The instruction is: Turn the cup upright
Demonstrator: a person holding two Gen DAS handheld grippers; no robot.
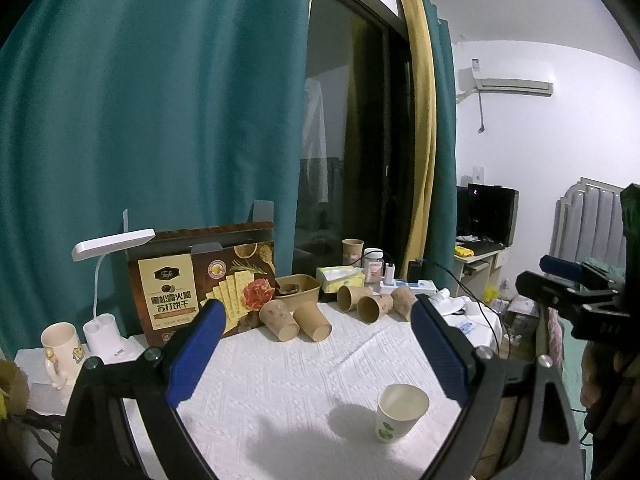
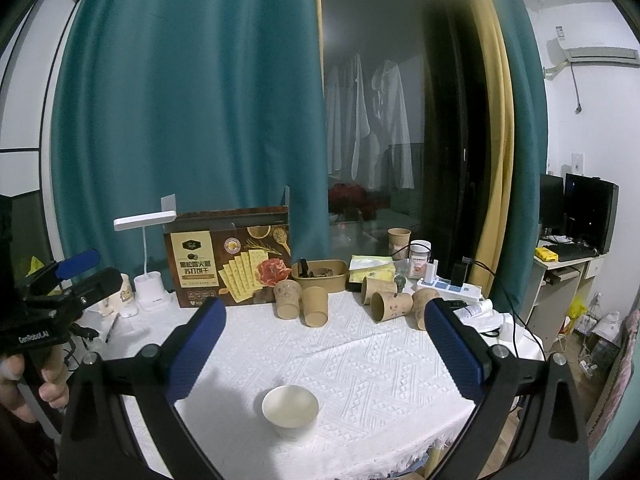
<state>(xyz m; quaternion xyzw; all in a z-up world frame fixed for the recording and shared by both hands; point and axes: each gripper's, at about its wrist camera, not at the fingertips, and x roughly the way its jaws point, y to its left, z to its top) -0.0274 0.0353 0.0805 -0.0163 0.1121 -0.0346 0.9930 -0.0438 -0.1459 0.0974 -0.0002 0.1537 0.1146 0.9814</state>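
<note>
White paper cup (image 1: 402,412) stands mouth-up near the front of the white cloth (image 1: 304,376), so we read the flip as done; at most a pull-back is left. Left gripper (image 1: 316,318) has its jaws spread wide with nothing between them, cup low and to its right, untouched. Right gripper (image 2: 324,318) is also spread and empty, cup (image 2: 290,408) below and between its fingers, apart from both. At the back: five brown cups (image 1: 312,320) lying on their sides, cracker box (image 1: 202,280), desk lamp (image 1: 108,292), mug (image 1: 60,348), tissue pack (image 1: 340,278), power strip (image 2: 450,288). All well apart from the cup; nothing blocks us.
</note>
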